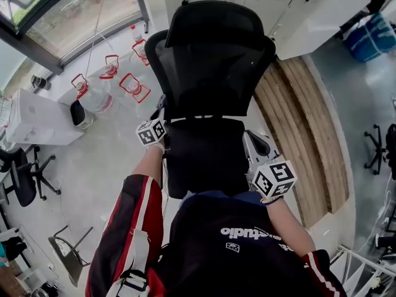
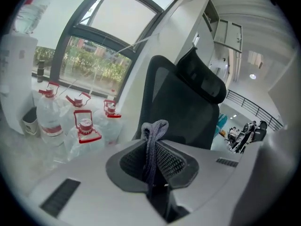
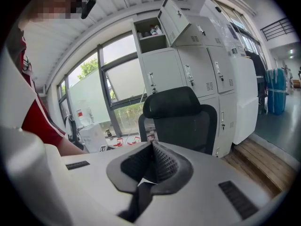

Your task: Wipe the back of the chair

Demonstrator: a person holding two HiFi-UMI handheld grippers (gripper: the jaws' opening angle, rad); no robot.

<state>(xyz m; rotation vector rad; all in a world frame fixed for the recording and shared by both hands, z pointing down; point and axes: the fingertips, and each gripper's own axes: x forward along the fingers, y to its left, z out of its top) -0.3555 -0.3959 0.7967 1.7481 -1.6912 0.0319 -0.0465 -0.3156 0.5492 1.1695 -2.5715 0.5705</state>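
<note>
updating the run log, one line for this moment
left gripper: shut on grey cloth | right gripper: shut, empty | chair back: ahead, cloth not on it

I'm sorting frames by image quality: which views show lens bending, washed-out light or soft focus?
Head view: even light, the chair is sharp, no strong glare. Left gripper view: heavy fisheye with dark corners, the upper window is washed out, the water jugs are slightly soft, the cloth is fairly crisp. Right gripper view: the lockers bow, and the corners are dark.
</note>
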